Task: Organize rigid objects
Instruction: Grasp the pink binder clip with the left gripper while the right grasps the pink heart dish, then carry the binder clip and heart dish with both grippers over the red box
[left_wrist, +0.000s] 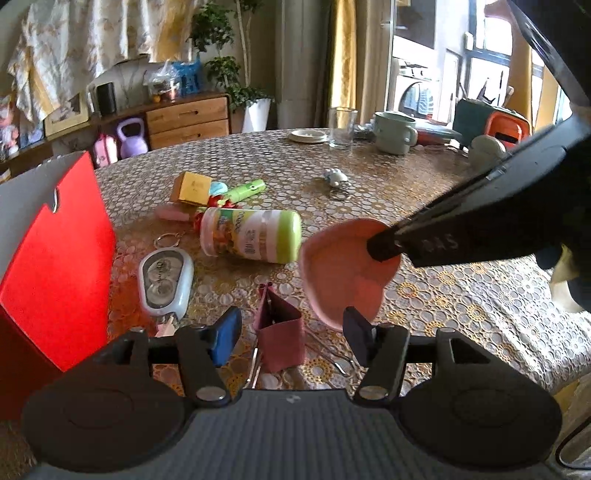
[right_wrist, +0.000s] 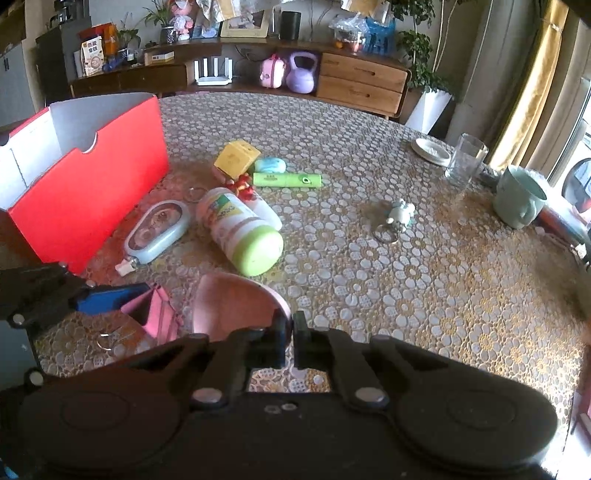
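Note:
A dark pink binder clip (left_wrist: 280, 330) stands on the lace-covered table (left_wrist: 443, 295), between the fingers of my left gripper (left_wrist: 290, 336). That gripper is open, and neither its blue pad (left_wrist: 226, 338) nor its dark one touches the clip. Just right of the clip, a shallow pink dish (left_wrist: 340, 273) is tilted up off the table. My right gripper (left_wrist: 384, 249) comes in from the right, shut on the dish's rim. In the right wrist view the right gripper (right_wrist: 290, 328) pinches the near edge of the dish (right_wrist: 229, 299), with the clip (right_wrist: 155, 314) to its left.
An open red box (right_wrist: 92, 195) stands at the left. Around it lie a green-capped bottle (right_wrist: 240, 229), a pale blue case (right_wrist: 159, 229), a yellow carton (right_wrist: 236, 157), a green tube (right_wrist: 288, 180) and a keyring figurine (right_wrist: 399, 214). Farther right stand a glass (right_wrist: 465, 160) and a mug (right_wrist: 517, 203).

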